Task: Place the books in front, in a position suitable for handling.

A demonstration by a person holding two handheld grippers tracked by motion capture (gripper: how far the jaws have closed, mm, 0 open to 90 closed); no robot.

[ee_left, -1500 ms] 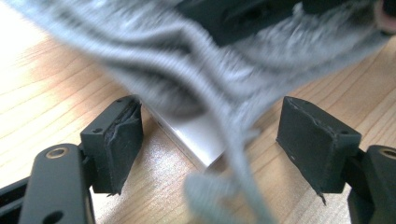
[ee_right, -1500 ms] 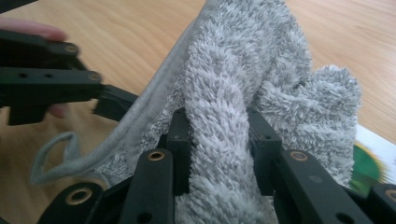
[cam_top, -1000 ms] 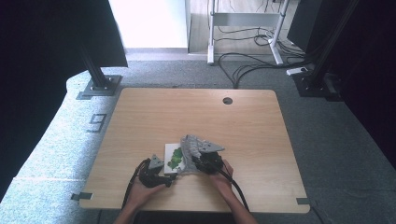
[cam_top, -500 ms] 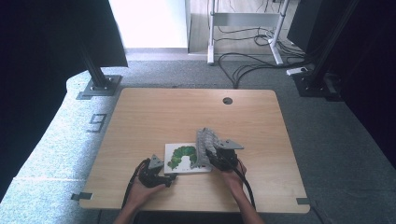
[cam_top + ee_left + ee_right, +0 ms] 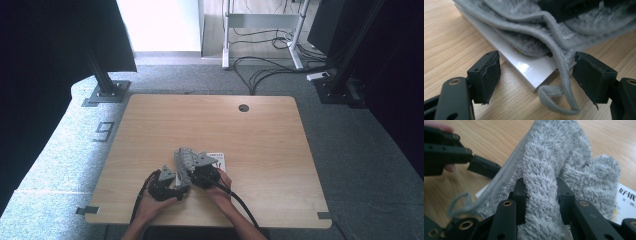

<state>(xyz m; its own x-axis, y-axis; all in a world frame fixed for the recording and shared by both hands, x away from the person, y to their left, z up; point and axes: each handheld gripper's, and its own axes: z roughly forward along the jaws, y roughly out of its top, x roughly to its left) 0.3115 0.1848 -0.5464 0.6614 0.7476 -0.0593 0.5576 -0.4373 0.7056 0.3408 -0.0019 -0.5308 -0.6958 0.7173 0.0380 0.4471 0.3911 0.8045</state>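
Note:
A fluffy grey cloth (image 5: 186, 159) lies draped over a white picture book (image 5: 218, 159) near the table's front edge. My right gripper (image 5: 541, 197) is shut on a thick fold of the cloth (image 5: 549, 170) and holds it over the book (image 5: 627, 202). My left gripper (image 5: 540, 77) is open just left of it. The book's glossy corner (image 5: 529, 70) and the cloth's hem loop (image 5: 559, 100) lie between its jaws, touched by neither pad. In the high view the left gripper (image 5: 170, 182) and the right gripper (image 5: 202, 172) sit side by side.
The wooden table (image 5: 210, 125) has a round cable hole (image 5: 243, 108) at its far edge. The person's hands (image 5: 150, 210) come in at the front edge. Cables (image 5: 270, 45) and stand feet lie on the carpet beyond.
My right gripper has carried the cloth leftwards over the book, hiding the green picture that showed before. The left gripper has edged closer to the book's corner.

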